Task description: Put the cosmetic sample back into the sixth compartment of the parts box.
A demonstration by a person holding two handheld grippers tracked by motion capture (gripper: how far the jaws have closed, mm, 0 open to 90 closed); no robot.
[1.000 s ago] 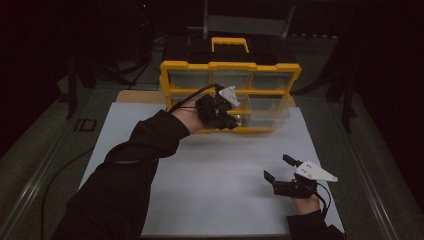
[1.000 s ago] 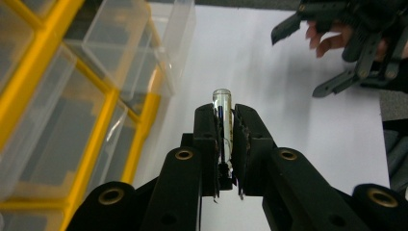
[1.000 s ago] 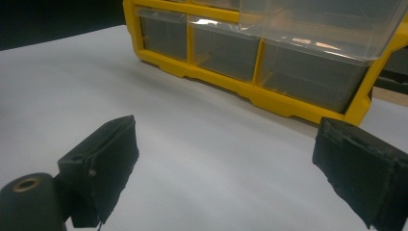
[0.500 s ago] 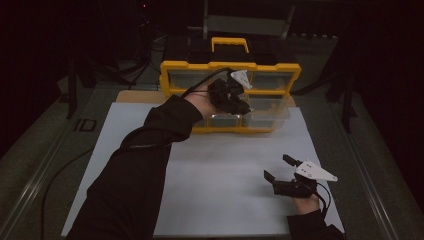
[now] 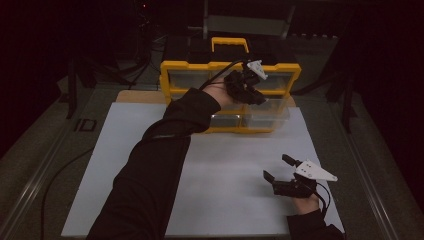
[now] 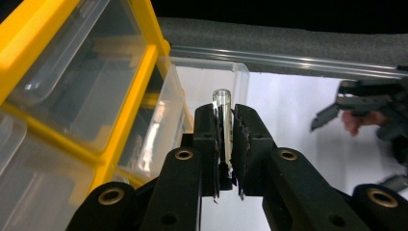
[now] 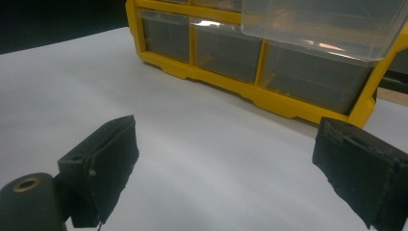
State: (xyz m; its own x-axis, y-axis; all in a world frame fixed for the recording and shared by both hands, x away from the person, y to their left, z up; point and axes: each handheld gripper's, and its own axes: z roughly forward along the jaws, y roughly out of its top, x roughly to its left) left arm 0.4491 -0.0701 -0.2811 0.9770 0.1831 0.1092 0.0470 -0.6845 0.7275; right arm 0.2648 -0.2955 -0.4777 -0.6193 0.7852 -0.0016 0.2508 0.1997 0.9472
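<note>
On the white table sheet (image 5: pixel 150 150), at its far edge, a yellow drawer cabinet (image 5: pixel 170 80) is placed, and one clear drawer (image 5: pixel 265 114) is pulled out from it. In front of the cabinet the left gripper (image 5: pixel 252 95) is held closed on a small glass tube (image 6: pixel 222 120), just beside the pulled drawer. The right gripper (image 5: pixel 280 170) is kept wide apart and without load near the front right of the sheet.

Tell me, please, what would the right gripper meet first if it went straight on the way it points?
Probably the yellow drawer cabinet: the open right gripper points across bare white table toward its lower drawers, though depth is uncertain.
</note>
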